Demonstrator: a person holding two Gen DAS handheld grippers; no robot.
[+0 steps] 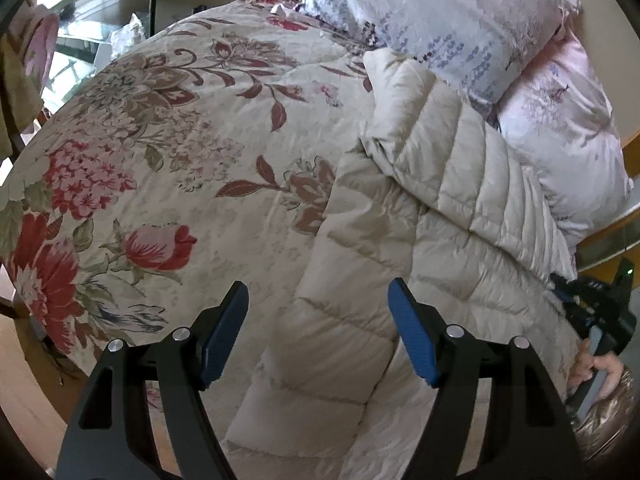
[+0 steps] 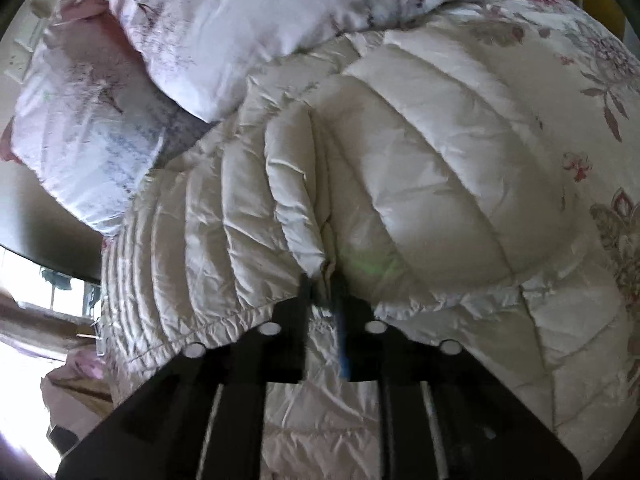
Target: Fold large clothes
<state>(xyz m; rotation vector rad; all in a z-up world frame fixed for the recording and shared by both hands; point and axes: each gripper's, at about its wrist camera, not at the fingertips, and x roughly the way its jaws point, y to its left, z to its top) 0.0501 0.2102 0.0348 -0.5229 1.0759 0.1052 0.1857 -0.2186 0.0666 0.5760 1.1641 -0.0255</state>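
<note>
A cream quilted puffer jacket lies rumpled on a floral quilt that covers a bed. My left gripper hangs open just above the jacket's lower panel, blue pads wide apart and nothing between them. In the right wrist view the jacket fills the middle, one folded sleeve running down to my right gripper. Its jaws stand narrow, pinching the sleeve's end between them.
Pale printed pillows are piled at the head of the bed, touching the jacket's far side; they show again as pillows in the right wrist view. A person's hand holds a black handle at the right edge. Wooden floor lies left.
</note>
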